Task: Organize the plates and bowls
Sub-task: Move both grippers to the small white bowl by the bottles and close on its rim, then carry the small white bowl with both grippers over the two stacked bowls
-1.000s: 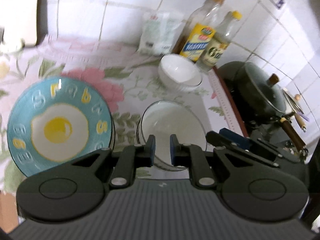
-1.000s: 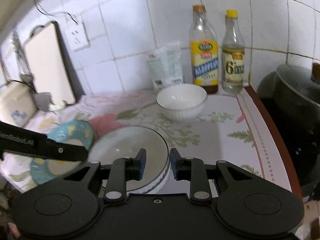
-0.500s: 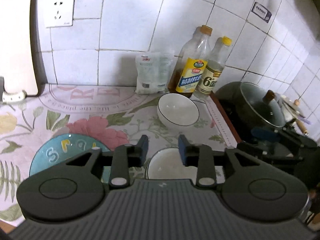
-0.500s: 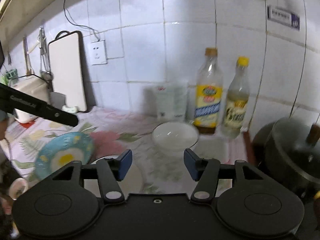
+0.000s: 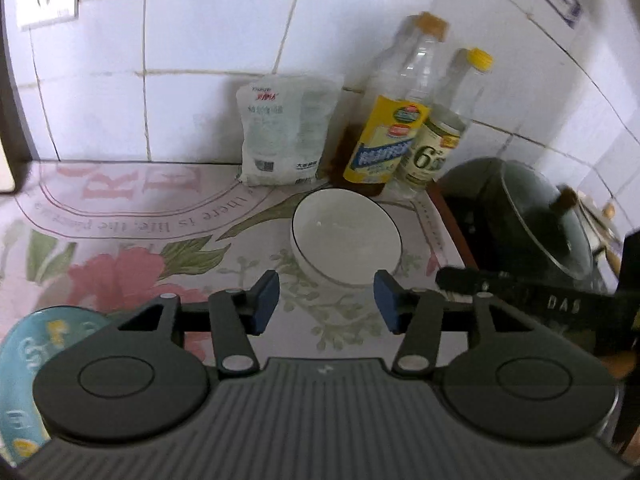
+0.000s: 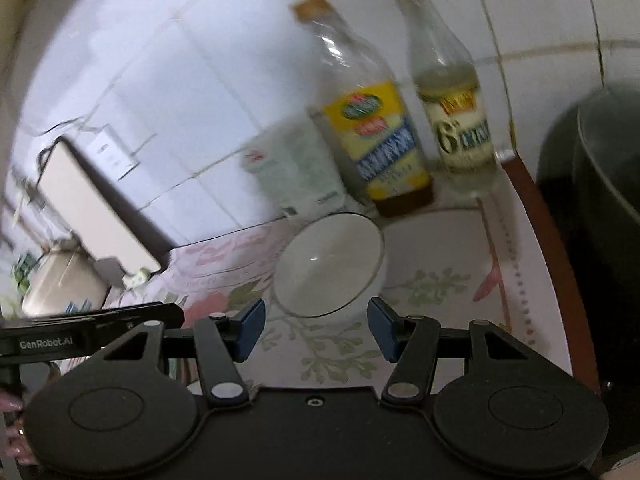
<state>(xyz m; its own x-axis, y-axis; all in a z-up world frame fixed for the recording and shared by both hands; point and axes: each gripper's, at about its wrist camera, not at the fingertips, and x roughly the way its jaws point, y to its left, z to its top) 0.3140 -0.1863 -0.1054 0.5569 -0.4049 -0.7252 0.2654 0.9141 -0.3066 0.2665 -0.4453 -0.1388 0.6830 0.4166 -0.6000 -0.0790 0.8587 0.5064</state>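
A white bowl (image 5: 346, 246) with a thin dark rim stands on the flowered cloth just in front of the two bottles; it also shows in the right wrist view (image 6: 328, 266). My left gripper (image 5: 326, 304) is open and empty, just short of the bowl. My right gripper (image 6: 316, 326) is open and empty, also just short of the bowl, with the view tilted. A blue plate with a fried-egg picture (image 5: 24, 368) lies at the lower left, partly hidden by the left gripper's body. The right gripper's body (image 5: 560, 304) shows at the right.
A yellow-labelled bottle (image 5: 394, 132), a yellow-capped bottle (image 5: 440, 136) and a white bag (image 5: 284, 132) stand against the tiled wall. A dark lidded pot (image 5: 532, 216) sits on the stove at right. A white cutting board (image 6: 96, 204) leans on the wall at left.
Both grippers have opened wider and moved forward from the glass bowl toward the white bowl, which is now close in front of both. The right wrist view has tilted.
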